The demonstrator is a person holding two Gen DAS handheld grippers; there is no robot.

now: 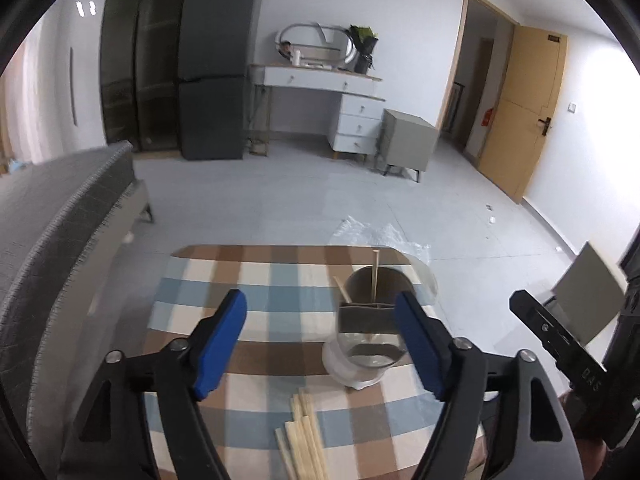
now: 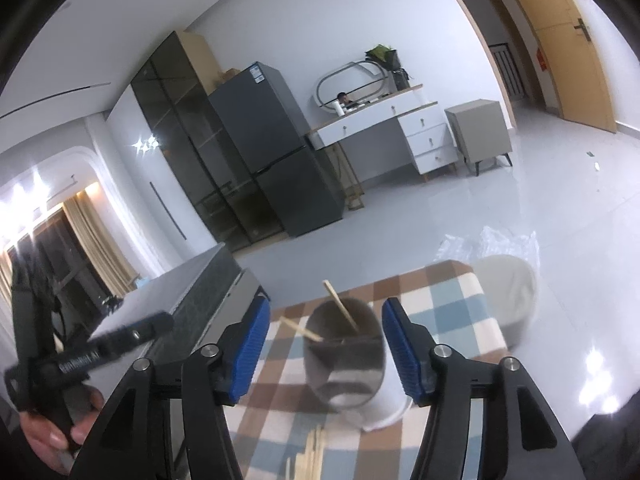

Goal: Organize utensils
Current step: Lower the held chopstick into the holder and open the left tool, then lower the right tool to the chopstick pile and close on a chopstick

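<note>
Both views are evenly lit by cool indoor light, slightly dim. Strong fisheye bending curves the walls, with black vignette at the corners. The floor (image 2: pixel 560 208) shows bright glare patches at right. Ceiling lights (image 2: pixel 146 145) flare. The right wrist view is blurred; shadows soft.

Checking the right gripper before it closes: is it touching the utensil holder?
Apart. The right wrist view shows the right gripper open around the utensil holder, with tablecloth visible on both sides.

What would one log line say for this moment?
left claw: open, empty | right claw: open, empty | holder: two chopsticks | loose sticks: on table
</note>
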